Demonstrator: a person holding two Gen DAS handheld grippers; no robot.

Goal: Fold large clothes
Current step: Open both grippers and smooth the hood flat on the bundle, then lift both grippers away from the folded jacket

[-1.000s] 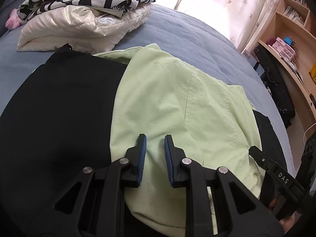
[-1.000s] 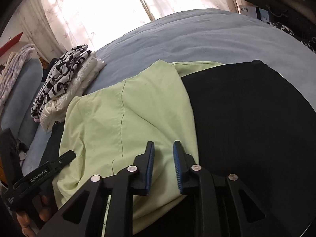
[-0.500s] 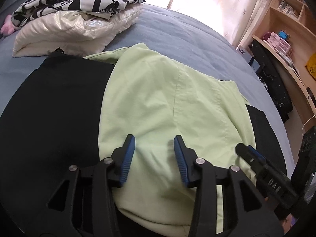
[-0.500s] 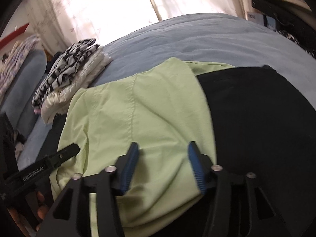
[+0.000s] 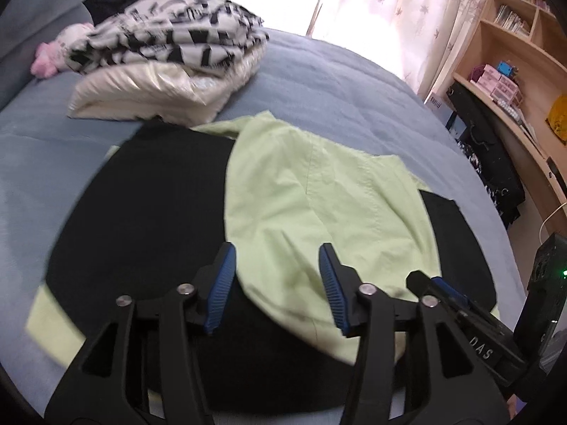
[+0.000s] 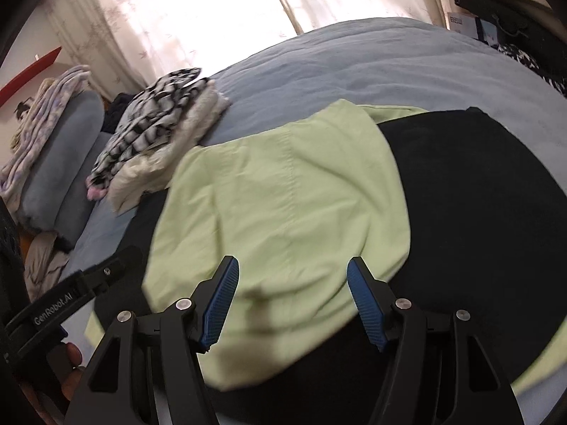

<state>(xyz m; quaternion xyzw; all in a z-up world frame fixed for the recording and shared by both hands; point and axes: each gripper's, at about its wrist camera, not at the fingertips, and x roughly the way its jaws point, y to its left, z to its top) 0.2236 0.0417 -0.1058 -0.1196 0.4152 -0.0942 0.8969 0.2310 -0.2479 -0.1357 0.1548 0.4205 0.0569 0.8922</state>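
Left wrist view: blue bed (image 5: 336,81), curtained window far, shelves (image 5: 514,53) right. Left tool (image 5: 276,283) opening, empty, now lifted off green garment (image 5: 319,194); right tool (image 6: 292,301) spread wider, empty.

Pale green sleeve (image 5: 319,198) over black garment (image 5: 149,212); grey-blue bed (image 5: 336,85); black-and-white patterned top (image 5: 170,46) on cream jacket (image 5: 149,88); blue pads (image 6: 221,301) on black tools.

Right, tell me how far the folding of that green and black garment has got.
Done: a light green flap lies folded over the black garment, and a folded stack sits further up the bed. In hand: nothing; the left gripper is opening with no cloth pinched, and the right gripper stands open and empty. Left: the garment is spread wide, so more folds seem needed.
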